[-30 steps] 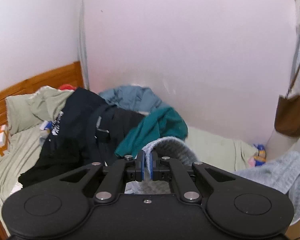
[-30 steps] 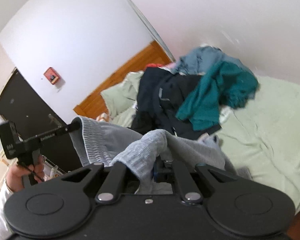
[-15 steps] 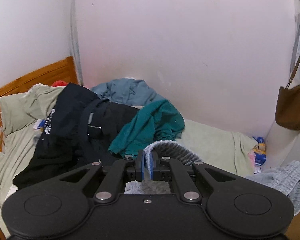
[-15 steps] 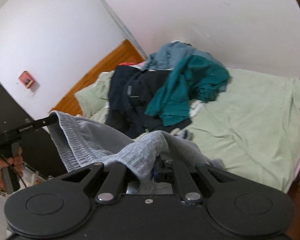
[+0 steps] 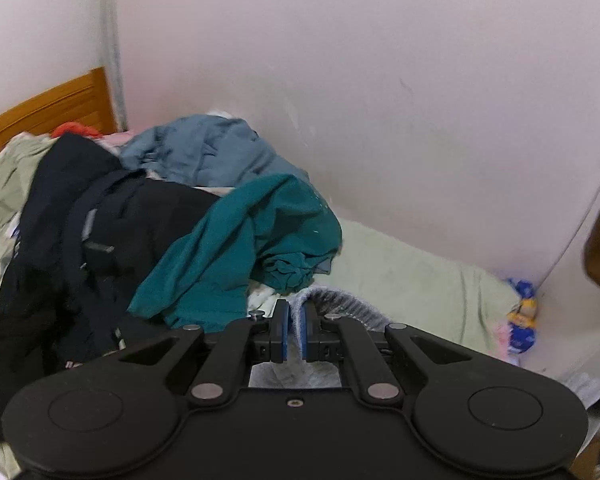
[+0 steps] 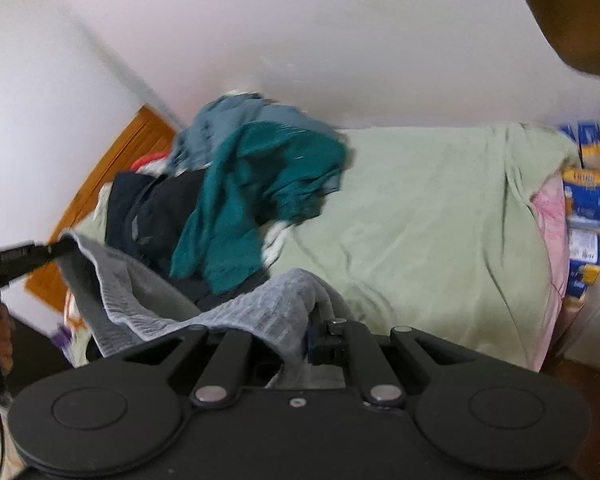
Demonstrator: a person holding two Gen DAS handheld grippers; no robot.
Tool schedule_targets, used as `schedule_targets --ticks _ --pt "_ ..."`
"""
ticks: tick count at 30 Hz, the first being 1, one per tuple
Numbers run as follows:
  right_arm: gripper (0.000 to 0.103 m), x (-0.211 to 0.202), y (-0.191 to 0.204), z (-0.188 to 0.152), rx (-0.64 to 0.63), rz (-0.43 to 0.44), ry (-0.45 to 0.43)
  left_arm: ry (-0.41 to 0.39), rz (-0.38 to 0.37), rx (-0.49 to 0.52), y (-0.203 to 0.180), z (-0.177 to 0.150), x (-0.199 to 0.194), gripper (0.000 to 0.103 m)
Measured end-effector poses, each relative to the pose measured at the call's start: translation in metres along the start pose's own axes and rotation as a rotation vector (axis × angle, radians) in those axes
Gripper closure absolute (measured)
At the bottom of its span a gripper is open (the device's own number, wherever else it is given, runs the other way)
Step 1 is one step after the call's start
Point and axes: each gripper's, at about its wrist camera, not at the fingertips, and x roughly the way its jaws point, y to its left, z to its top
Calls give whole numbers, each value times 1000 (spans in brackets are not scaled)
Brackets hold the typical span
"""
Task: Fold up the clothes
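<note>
Our left tool (image 5: pixel 294 334) is clamped on an edge of the grey knit garment (image 6: pixel 236 312), and our right tool (image 6: pixel 306 344) pinches its other end (fabric drapes over one finger). It hangs stretched between them above the near edge of the bed (image 6: pixel 420 220). Farther left lies the clothes pile (image 5: pixel 160 216), teal on top.

From the right wrist view, bare sheet (image 6: pixel 420 216) lay open from twelve to three o'clock — passable room, bounded by the wall (image 6: pixel 340 40) behind and stacked packets (image 6: pixel 586 188) at three. A clothes pile (image 6: pixel 236 192) — teal, dark and blue garments heaped together — blocked the ten-to-twelve sector. The grey garment (image 6: pixel 236 312), strung across at nine o'clock, barred the near left. A headboard (image 6: pixel 112 184) closed the far left.
</note>
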Motion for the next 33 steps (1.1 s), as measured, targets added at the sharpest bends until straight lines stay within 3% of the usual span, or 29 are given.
schedule_targets --ticks 5,9,14,19,27,33 --pt "98 59 -54 50 2 -67 26 24 3 51 -45 38 89 96" --pt "98 118 -86 80 -64 -138 77 68 9 30 -65 54 167 95" --pt "98 180 -123 100 -73 -174 129 169 35 -44 -77 57 263 95" --pt "98 230 -159 101 -56 -217 196 256 44 -114 -85 48 332 91" --pt "97 296 -205 89 -43 -275 286 366 26 -166 -88 29 416 74" --pt "97 317 -224 81 -32 -314 334 394 49 -175 -89 24 433 52"
